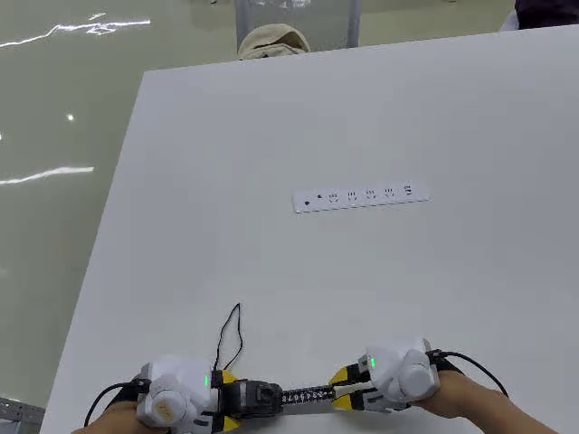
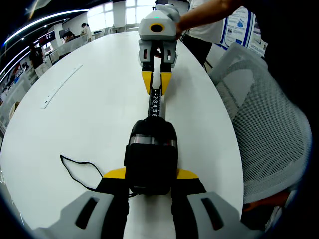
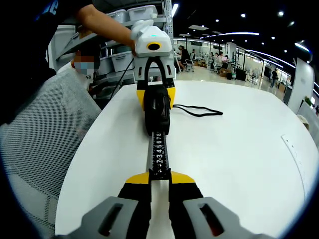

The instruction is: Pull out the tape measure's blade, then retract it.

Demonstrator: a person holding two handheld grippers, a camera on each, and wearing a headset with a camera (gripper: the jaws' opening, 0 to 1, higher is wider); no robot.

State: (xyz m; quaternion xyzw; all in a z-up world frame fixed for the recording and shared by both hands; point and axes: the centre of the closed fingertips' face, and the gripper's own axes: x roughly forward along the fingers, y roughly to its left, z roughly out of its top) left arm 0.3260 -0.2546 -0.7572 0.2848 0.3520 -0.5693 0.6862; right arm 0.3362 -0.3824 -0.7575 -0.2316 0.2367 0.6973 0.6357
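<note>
On table (image 1: 362, 108): black tape measure (image 1: 260, 398), extended

Two matching handheld grippers in white, black and yellow
The left gripper (image 1: 233, 399) and the right gripper (image 1: 342, 389) each have a rounded, glossy white housing with a small green light (image 1: 206, 381) set into it, black jaws capped by yellow tips (image 3: 137, 178), and a thin black cable (image 1: 470, 362) leaving the rear. In the two gripper views the finger mounts (image 2: 87, 214) are pale grey, each with a dark slanted slot. In the right gripper view the arm comes out of a dark sleeve (image 3: 55, 17) with a bit of blue print
</note>
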